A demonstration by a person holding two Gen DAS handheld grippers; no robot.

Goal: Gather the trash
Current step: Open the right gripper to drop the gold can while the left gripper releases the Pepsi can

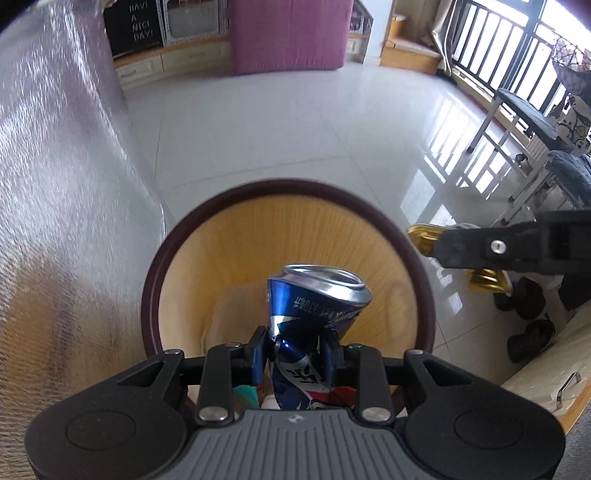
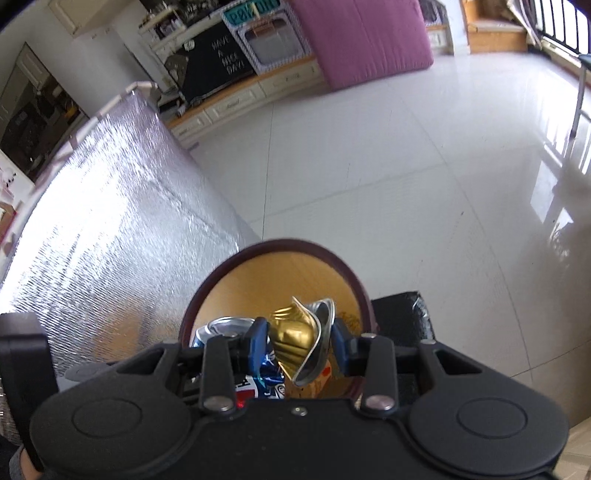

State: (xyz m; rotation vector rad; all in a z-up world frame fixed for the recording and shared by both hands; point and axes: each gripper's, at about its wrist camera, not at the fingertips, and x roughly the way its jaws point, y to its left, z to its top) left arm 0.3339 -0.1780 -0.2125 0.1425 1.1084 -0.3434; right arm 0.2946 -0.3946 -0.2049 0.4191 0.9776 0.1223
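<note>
My left gripper (image 1: 295,345) is shut on a crushed blue can (image 1: 317,299), held upright over the mouth of a round wooden bin (image 1: 258,236) with a dark rim. My right gripper (image 2: 300,341) is shut on a crushed gold can (image 2: 295,332), also above the bin (image 2: 258,273). In the left wrist view the gold can (image 1: 424,238) and the right gripper's finger show at the right, just outside the bin's rim. The blue can (image 2: 221,326) shows at the left in the right wrist view.
A silver foil-covered block (image 1: 62,206) stands close on the left of the bin. Glossy white tile floor (image 1: 295,129) spreads ahead. A pink mattress (image 1: 288,33) leans at the far wall. A chair and dark shoes (image 1: 528,306) sit at the right by a railing.
</note>
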